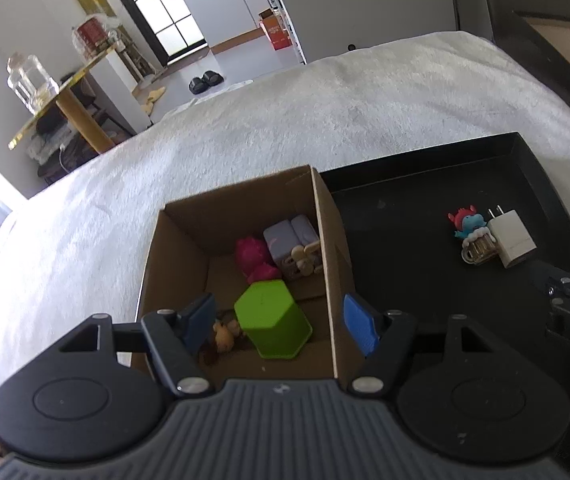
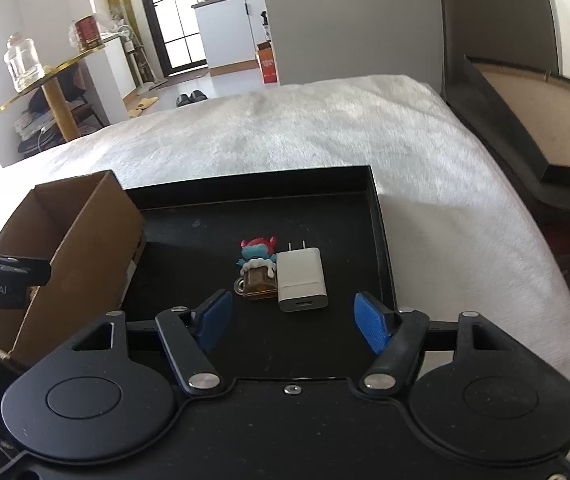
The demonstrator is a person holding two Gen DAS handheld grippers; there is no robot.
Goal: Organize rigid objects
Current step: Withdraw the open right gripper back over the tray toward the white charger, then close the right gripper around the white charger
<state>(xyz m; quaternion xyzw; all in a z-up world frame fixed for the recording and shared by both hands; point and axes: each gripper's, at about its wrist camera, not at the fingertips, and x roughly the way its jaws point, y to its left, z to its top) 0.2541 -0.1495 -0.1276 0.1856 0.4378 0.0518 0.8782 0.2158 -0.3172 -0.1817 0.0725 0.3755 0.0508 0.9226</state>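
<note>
A cardboard box stands on the bed beside a black tray. In the box lie a green hexagonal cup, a pink toy, a lavender block toy and a small brown figure. My left gripper is open and empty above the box's near edge. In the right wrist view a white charger and a small blue-and-red figure on a mug lie on the tray. My right gripper is open and empty just short of them.
The white bedspread lies around the tray and the box. A dark headboard and a brown board stand to the right. A gold side table with a glass jar stands beyond the bed's left side.
</note>
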